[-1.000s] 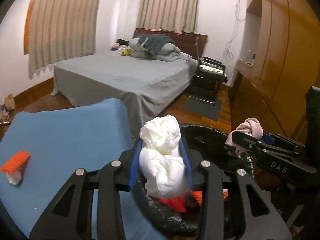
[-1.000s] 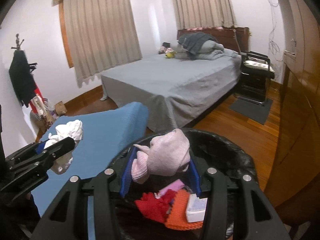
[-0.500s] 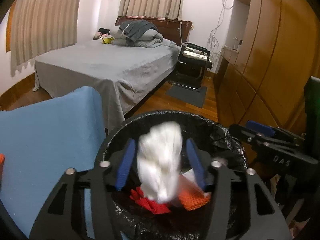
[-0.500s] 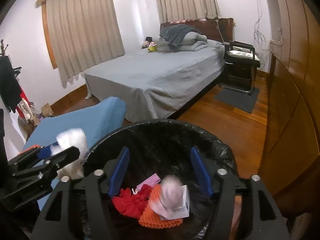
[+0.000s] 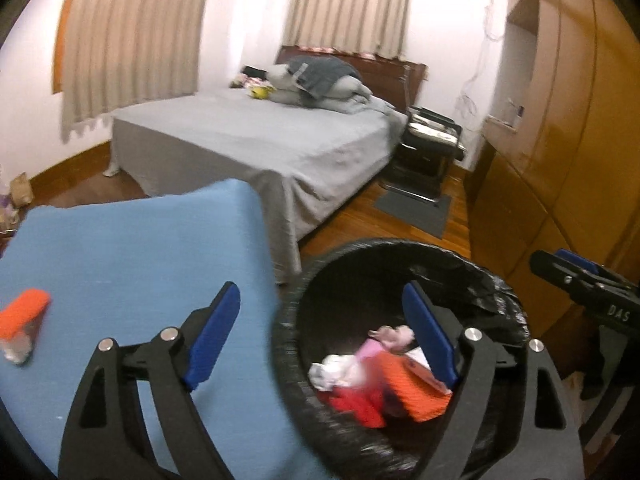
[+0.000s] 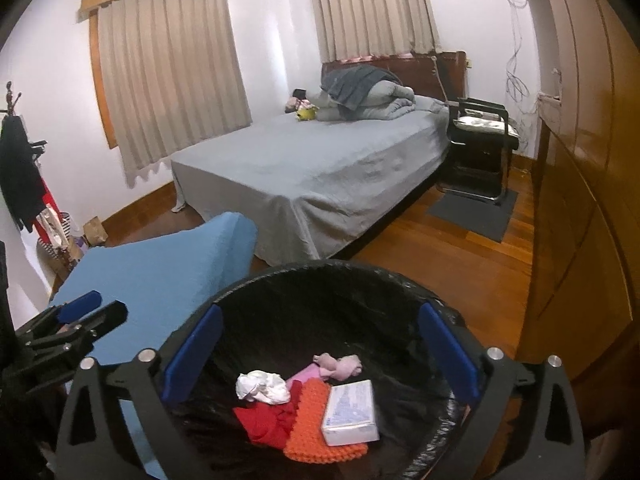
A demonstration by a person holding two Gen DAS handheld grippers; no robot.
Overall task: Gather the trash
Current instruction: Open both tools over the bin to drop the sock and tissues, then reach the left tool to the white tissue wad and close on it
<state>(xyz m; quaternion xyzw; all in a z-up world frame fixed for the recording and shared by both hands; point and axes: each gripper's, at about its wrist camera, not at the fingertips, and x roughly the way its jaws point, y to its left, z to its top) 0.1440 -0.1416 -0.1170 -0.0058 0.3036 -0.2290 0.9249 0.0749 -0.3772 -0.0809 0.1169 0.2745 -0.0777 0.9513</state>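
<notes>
A black-lined trash bin (image 6: 328, 276) stands below both grippers; it also shows in the left wrist view (image 5: 400, 248). Inside lie a white crumpled wad (image 6: 262, 386), a pink wad (image 6: 340, 364), a red cloth (image 6: 268, 420), an orange mat (image 6: 316, 424) and a small white box (image 6: 350, 412). My right gripper (image 6: 318, 354) is open and empty over the bin. My left gripper (image 5: 320, 332) is open and empty, straddling the bin's left rim and the blue table (image 5: 120, 260). An orange-topped item (image 5: 22, 326) lies on the table's left.
A grey bed (image 6: 320, 160) stands beyond the table. A black chair (image 6: 480, 148) and a grey mat (image 6: 472, 212) are at the back right. Wooden wardrobes (image 6: 580, 200) line the right side.
Both grippers opened. The white wad fell from the left one and the pink wad from the right one into the bin. The left gripper has shifted left toward the table.
</notes>
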